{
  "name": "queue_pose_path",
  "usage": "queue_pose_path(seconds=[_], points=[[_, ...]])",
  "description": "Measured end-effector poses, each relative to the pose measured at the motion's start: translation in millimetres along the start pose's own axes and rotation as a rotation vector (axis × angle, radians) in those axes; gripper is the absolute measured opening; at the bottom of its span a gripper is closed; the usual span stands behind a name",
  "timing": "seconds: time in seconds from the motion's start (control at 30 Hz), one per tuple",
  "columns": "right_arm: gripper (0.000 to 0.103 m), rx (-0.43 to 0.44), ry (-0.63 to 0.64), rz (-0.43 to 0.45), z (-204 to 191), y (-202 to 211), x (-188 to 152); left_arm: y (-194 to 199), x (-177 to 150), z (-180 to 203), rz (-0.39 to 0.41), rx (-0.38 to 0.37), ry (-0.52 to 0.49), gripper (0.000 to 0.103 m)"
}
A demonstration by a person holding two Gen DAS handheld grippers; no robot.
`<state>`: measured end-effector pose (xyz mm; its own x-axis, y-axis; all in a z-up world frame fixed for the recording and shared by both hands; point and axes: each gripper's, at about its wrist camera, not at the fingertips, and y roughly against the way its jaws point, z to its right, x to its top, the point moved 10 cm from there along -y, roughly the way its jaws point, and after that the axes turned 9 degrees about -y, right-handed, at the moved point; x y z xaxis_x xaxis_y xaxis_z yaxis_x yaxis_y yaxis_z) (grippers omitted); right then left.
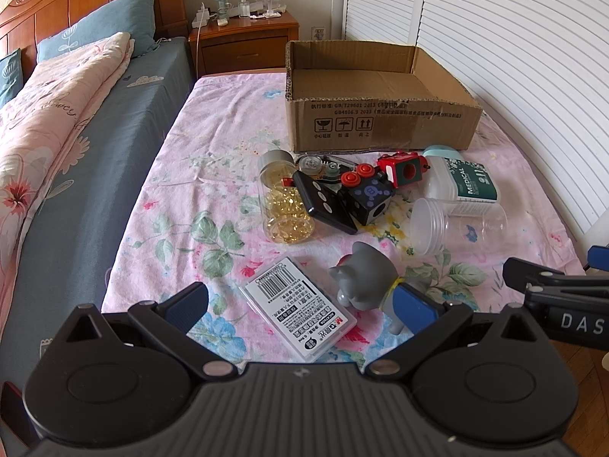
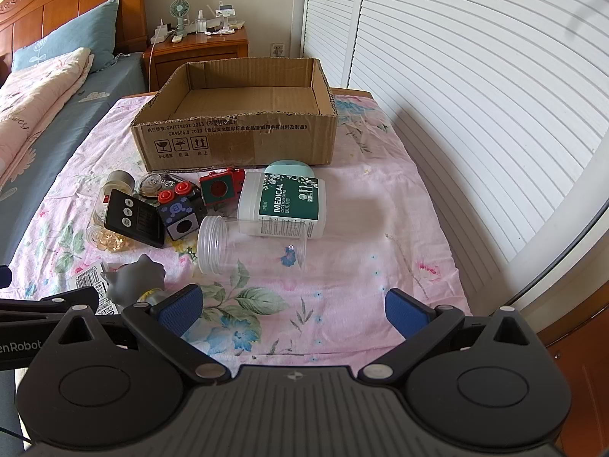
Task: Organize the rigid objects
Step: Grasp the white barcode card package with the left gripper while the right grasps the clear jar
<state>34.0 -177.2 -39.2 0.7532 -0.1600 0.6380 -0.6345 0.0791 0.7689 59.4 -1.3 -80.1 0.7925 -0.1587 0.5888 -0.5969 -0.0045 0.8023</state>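
An open cardboard box point(image 1: 380, 122) point(image 2: 236, 137) stands empty at the far side of the floral cloth. In front of it lie a capsule jar point(image 1: 283, 202), a black remote point(image 1: 327, 202) point(image 2: 133, 221), a black cube toy point(image 1: 367, 198) point(image 2: 179, 215), a red cube toy point(image 1: 403, 167) point(image 2: 220, 188), a cotton swab tub point(image 1: 460, 181) point(image 2: 283, 205) and a clear empty jar point(image 1: 456, 224) point(image 2: 251, 245). A white flat case point(image 1: 300, 308) and a grey cat figure point(image 1: 367, 278) point(image 2: 135, 278) lie nearest. My left gripper point(image 1: 300, 308) is open above the case, its right finger beside the cat. My right gripper point(image 2: 291, 310) is open and empty over bare cloth.
A bed with a blue sheet and pink quilt point(image 1: 57, 114) runs along the left. A wooden nightstand point(image 1: 247, 42) with a small fan stands behind. White louvred doors point(image 2: 456, 76) line the right side. The table's right edge point(image 2: 456, 285) is close to my right gripper.
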Motion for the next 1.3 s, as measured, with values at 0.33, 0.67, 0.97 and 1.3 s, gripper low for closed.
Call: queue_pose_path(seconds=[0.33, 0.67, 0.97, 1.3], points=[[0.103, 0.001, 0.0, 0.001, 1, -1, -1, 0, 2, -1, 0.001, -0.003, 0.0, 0.102], [0.103, 0.0, 0.001, 0.008, -1, 0, 2, -1, 4, -2, 0.008, -0.012, -0.002, 0.102], [0.103, 0.019, 0.015, 0.019, -5, -1, 3, -3, 5, -3, 0.012, -0.011, -0.01, 0.102], [0.103, 0.031, 0.037, 0.04, -7, -5, 10, -5, 13, -2, 0.061, -0.027, -0.061, 0.102]])
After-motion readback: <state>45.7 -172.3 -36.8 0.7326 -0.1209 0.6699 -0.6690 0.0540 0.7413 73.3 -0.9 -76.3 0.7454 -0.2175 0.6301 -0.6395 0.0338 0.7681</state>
